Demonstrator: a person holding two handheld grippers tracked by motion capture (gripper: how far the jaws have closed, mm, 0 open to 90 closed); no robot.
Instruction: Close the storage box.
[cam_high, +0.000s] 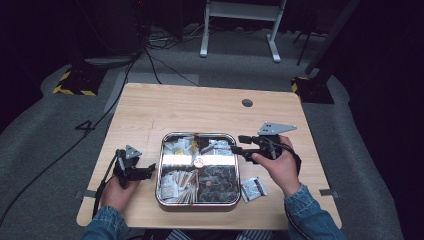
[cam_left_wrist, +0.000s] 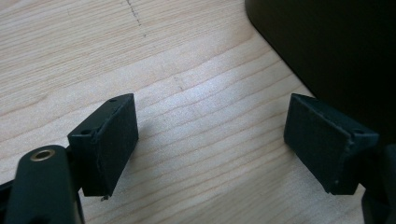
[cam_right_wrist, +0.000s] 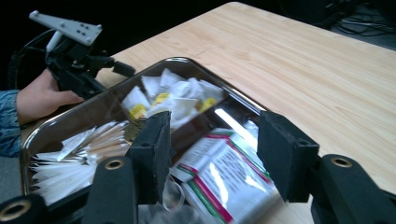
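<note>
A square metal tray (cam_high: 197, 134) with four compartments sits at the table's near middle. It holds white and yellow sachets (cam_high: 179, 147), paper-wrapped sticks (cam_high: 177, 182), printed packets (cam_high: 217, 149) and dark round pieces (cam_high: 220, 182). My right gripper (cam_high: 236, 144) hovers at the tray's upper right edge and points left; its jaws (cam_right_wrist: 212, 149) stand open over the red-and-green printed packets (cam_right_wrist: 224, 172), gripping nothing. My left gripper (cam_high: 150, 170) rests just left of the tray, open (cam_left_wrist: 210, 140) over bare wood, with the tray's dark wall (cam_left_wrist: 336, 46) beside it.
Two silver foil packets (cam_high: 253, 189) lie on the table right of the tray, by my right wrist. A round cable hole (cam_high: 247, 103) sits near the table's far edge. Cables and a white stand (cam_high: 240, 20) are on the floor beyond.
</note>
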